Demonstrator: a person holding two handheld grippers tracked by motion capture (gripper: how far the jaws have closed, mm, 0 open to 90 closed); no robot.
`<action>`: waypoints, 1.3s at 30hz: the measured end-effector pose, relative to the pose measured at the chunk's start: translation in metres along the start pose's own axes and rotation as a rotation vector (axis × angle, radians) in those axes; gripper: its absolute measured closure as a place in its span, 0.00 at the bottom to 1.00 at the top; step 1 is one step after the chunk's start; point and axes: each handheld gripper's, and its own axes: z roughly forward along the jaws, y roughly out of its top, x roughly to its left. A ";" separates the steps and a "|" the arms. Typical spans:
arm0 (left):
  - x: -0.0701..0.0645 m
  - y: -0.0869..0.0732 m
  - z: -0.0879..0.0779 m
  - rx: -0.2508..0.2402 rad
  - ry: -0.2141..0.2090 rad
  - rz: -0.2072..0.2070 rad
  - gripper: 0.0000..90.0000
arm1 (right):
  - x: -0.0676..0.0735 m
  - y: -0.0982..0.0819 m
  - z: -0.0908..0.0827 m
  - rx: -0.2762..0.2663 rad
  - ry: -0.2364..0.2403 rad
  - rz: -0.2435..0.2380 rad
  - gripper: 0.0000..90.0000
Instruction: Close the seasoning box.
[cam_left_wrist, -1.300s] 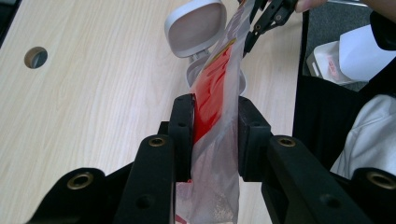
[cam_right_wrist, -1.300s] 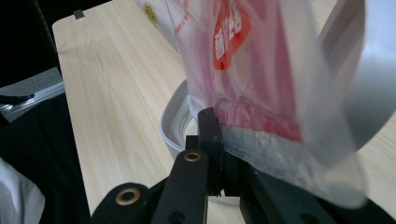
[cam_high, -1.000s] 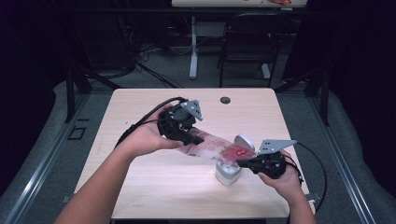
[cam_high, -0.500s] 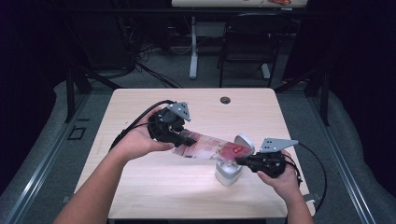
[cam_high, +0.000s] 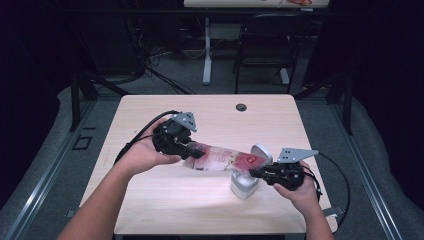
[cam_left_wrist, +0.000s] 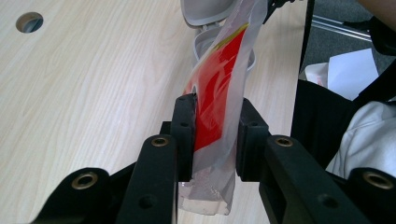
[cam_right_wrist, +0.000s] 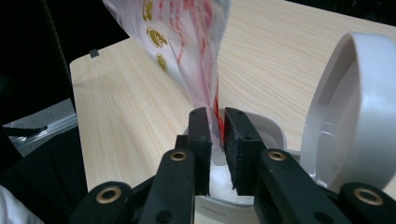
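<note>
The red-and-clear bag (cam_high: 220, 157) stretches between both claws, its right end over the open white container (cam_high: 245, 184) with its lid (cam_high: 261, 152) up. The left claw (cam_left_wrist: 210, 135) clamps the bag's near end. The right claw (cam_right_wrist: 215, 135) has just been opening, the bag's lower edge between its pads, barely pinched. Feeding the bag in remains, I judge. The surface (cam_high: 150, 210) is bare besides a grommet hole (cam_high: 241, 107).
</note>
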 end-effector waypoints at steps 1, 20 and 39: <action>0.000 -0.001 0.000 -0.001 0.000 0.000 0.82 | 0.000 0.000 0.000 0.001 -0.001 -0.001 0.89; 0.006 -0.019 0.002 -0.017 -0.009 -0.025 0.82 | 0.001 -0.002 0.006 -0.015 -0.004 0.004 0.95; 0.008 -0.031 0.003 -0.011 -0.001 -0.040 0.80 | 0.009 0.005 0.005 0.010 -0.003 -0.035 1.00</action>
